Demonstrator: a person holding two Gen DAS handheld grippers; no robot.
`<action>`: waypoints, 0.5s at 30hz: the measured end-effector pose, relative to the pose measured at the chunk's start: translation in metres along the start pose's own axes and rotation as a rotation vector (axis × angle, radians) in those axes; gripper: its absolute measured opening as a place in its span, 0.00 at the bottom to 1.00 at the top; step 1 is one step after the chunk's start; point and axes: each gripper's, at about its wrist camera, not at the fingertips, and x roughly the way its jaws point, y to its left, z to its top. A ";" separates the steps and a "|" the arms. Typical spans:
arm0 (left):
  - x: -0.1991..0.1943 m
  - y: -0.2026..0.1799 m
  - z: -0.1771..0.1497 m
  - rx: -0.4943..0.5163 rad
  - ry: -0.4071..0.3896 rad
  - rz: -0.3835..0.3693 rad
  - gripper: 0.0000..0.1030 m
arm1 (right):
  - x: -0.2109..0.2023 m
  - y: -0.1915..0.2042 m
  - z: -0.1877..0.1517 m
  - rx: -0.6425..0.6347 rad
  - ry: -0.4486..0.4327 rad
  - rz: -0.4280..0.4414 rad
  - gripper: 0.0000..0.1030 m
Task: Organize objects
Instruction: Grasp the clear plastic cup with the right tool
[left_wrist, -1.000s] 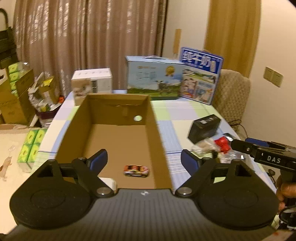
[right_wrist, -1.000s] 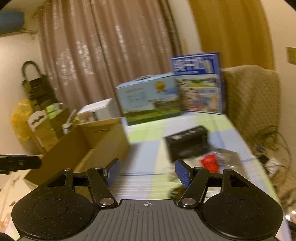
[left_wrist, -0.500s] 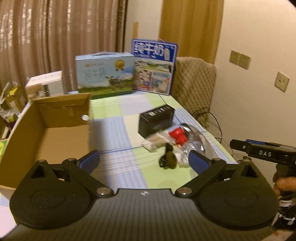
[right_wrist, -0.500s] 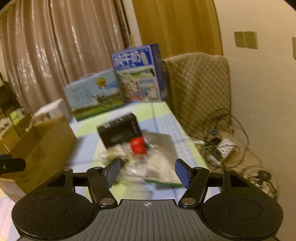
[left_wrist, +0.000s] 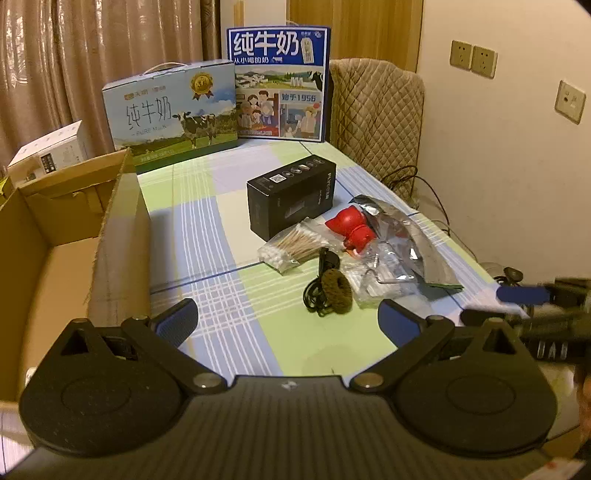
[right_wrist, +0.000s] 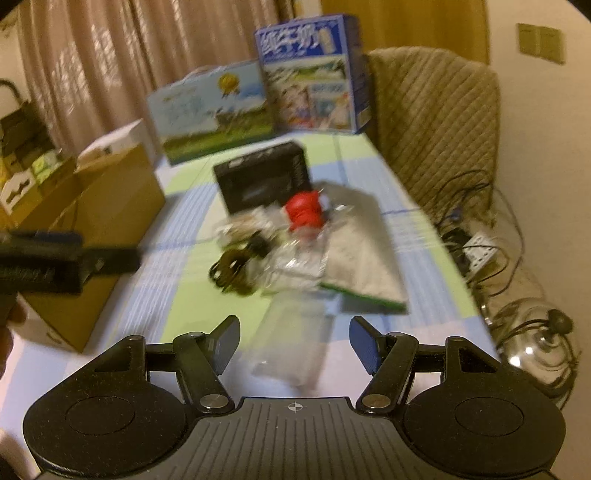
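A heap of small items lies on the checked tablecloth: a black box (left_wrist: 291, 195), a bag of cotton swabs (left_wrist: 291, 249), a red toy (left_wrist: 351, 227), a brown hair tie with a black cord (left_wrist: 330, 290) and clear and silver bags (left_wrist: 399, 251). The open cardboard box (left_wrist: 118, 236) stands to the left. My left gripper (left_wrist: 288, 319) is open and empty, just short of the hair tie. My right gripper (right_wrist: 293, 341) is open and empty above a clear bag (right_wrist: 291, 339); the heap (right_wrist: 295, 229) lies ahead of it.
Two milk cartons (left_wrist: 221, 96) and a white box (left_wrist: 51, 151) stand at the table's far end. A quilted chair (left_wrist: 376, 122) is at the far right. Cables and a power strip (right_wrist: 480, 251) lie on the floor to the right, beside a glass lid (right_wrist: 535, 343).
My left gripper has swung right, from over the cardboard box with the toy car to the heap of items. My right gripper has moved in over the near end of the heap.
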 end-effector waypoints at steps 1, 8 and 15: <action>0.005 0.002 0.002 0.002 0.002 0.003 0.99 | 0.005 0.003 0.000 -0.008 0.009 0.001 0.61; 0.025 0.015 0.006 -0.039 0.025 -0.005 0.99 | 0.035 0.009 -0.001 0.002 0.054 -0.030 0.61; 0.034 0.016 0.007 -0.057 0.037 -0.034 0.99 | 0.052 0.013 -0.005 0.006 0.078 -0.051 0.61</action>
